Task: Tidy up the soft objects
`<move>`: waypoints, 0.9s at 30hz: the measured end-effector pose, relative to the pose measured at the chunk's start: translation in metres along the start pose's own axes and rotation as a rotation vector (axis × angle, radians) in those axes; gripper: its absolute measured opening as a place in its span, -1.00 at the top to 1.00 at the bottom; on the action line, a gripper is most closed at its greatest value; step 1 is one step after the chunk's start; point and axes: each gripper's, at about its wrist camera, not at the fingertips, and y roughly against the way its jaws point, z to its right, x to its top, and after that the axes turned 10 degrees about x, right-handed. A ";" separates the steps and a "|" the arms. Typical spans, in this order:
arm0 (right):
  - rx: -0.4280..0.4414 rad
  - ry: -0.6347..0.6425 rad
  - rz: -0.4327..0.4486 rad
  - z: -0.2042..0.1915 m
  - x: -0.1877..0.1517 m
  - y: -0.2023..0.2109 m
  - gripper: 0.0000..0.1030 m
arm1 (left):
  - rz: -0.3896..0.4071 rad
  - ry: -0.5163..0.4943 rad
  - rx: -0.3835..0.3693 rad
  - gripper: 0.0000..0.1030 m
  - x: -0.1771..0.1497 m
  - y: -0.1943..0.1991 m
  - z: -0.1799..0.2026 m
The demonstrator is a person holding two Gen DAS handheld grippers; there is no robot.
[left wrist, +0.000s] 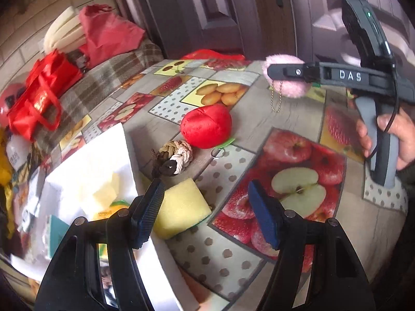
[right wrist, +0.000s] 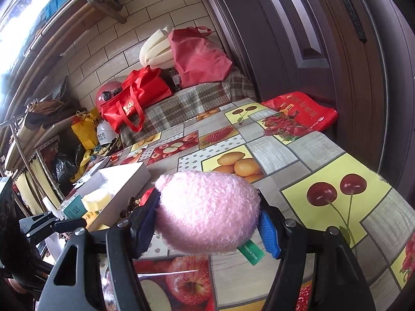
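Pink plush ball (right wrist: 207, 212) clamped in right hand-held gripper (right wrist: 211, 223), hiding tablecloth (right wrist: 324, 142) behind.

A lived-in home, likely an entry or storage corner: a table under a fruit-print oilcloth (right wrist: 324, 145), with a dark panelled door (right wrist: 298, 39) at one o'clock and a cream tiled wall (right wrist: 114, 49) at eleven. Red shopping bags (right wrist: 135, 101) heaped at ten o'clock on a checked cloth (right wrist: 186, 103); cluttered metal shelving (right wrist: 33, 142) at nine.

Black-framed tool (left wrist: 205, 212) with blue pads (left wrist: 262, 215); other tool (left wrist: 269, 71) marked "DAS", sleeve perhaps dark.
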 end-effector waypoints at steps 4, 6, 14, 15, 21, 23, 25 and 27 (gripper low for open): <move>0.022 -0.050 -0.023 0.008 0.000 -0.004 -0.35 | -0.156 -0.196 -0.049 -0.31 0.011 -0.030 0.000; 0.030 -0.067 -0.032 0.010 -0.001 -0.005 -0.35 | -0.225 -0.280 -0.072 -0.31 0.008 -0.043 0.005; 0.055 -0.082 -0.060 0.010 -0.002 -0.009 -0.35 | -0.302 -0.355 -0.033 -0.31 0.004 -0.065 0.001; 0.057 -0.084 -0.062 0.010 -0.002 -0.009 -0.35 | -0.303 -0.356 -0.033 -0.31 0.004 -0.066 0.000; 0.064 -0.101 -0.076 0.013 -0.004 -0.011 -0.35 | -0.319 -0.300 -0.061 -0.31 0.010 -0.074 -0.006; 0.065 -0.104 -0.074 0.013 -0.004 -0.010 -0.35 | -0.311 -0.262 -0.099 0.12 0.009 -0.072 -0.009; 0.068 -0.100 -0.076 0.013 -0.004 -0.010 -0.35 | -0.273 -0.250 -0.078 0.13 0.004 -0.065 -0.005; 0.073 -0.091 -0.072 0.011 -0.004 -0.009 -0.35 | -0.208 -0.224 -0.066 0.14 -0.003 -0.050 0.002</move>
